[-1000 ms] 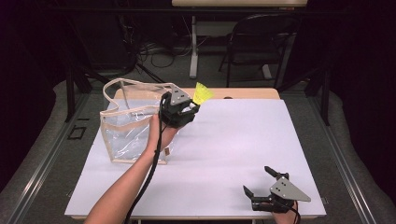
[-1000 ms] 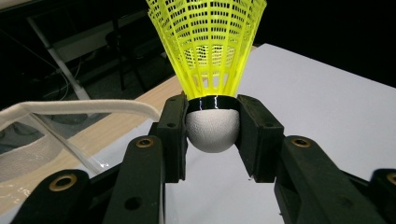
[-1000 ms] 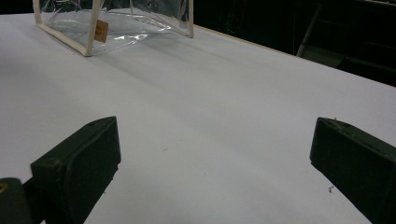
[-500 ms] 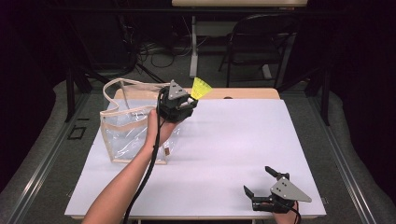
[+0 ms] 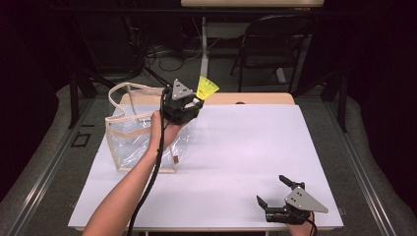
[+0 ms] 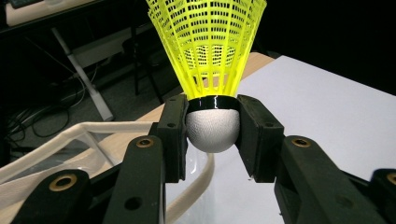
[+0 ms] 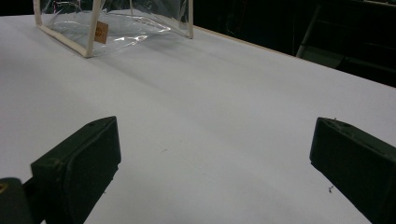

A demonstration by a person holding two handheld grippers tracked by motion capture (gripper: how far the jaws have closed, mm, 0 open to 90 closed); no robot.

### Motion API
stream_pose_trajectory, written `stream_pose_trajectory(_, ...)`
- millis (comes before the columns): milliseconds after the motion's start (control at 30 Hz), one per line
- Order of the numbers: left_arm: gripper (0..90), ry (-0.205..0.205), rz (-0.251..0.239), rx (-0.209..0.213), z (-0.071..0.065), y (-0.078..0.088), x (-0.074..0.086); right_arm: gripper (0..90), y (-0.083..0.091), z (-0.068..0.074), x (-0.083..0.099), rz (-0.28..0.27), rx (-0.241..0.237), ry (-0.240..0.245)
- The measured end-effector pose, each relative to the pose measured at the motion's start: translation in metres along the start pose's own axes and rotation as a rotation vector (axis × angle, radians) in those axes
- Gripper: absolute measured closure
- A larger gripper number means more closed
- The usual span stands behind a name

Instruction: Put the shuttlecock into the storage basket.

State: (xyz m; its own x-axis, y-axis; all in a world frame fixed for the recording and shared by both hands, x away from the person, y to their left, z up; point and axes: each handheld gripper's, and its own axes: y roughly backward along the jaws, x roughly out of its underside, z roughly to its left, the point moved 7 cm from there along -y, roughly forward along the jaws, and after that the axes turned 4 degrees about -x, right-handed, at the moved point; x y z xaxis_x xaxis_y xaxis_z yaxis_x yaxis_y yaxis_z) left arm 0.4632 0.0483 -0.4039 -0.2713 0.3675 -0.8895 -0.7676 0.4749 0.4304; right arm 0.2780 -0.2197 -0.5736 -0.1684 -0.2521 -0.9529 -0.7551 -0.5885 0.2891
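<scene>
Shuttlecock (image 6: 210,60): neon yellow plastic mesh skirt flaring upward, black band at its base, white rounded textured cork below. Left gripper (image 6: 212,128) jaws clamped on the cork from both sides, just under the black band, skirt pointing up toward top of frame. In the high view the shuttlecock (image 5: 207,87) sits upper centre, held up off the white table (image 5: 255,157) by the left gripper (image 5: 196,102), near the far table edge and above the right rim of the clear bag (image 5: 140,140).

Bag: transparent plastic, cream trim and cream handle, standing open at centre-left of the high view. Small tan tag (image 7: 100,31) on its side in the right gripper view, upper left; print too small to read.

Right gripper (image 5: 281,196) at bottom right of the high view, resting low on the table, jaws wide apart, nothing between them.
</scene>
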Motion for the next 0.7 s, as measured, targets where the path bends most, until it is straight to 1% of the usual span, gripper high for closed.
stream_pose_trajectory(400,64.6,0.011,-0.015,-0.033,0.017,0.008,-0.001,1.5,0.000,0.000,0.000,0.000,0.001,0.002)
stream_pose_trajectory(700,64.6,0.021,-0.016,-0.063,0.033,0.014,0.000,1.5,0.001,0.000,0.000,0.001,0.002,-0.002)
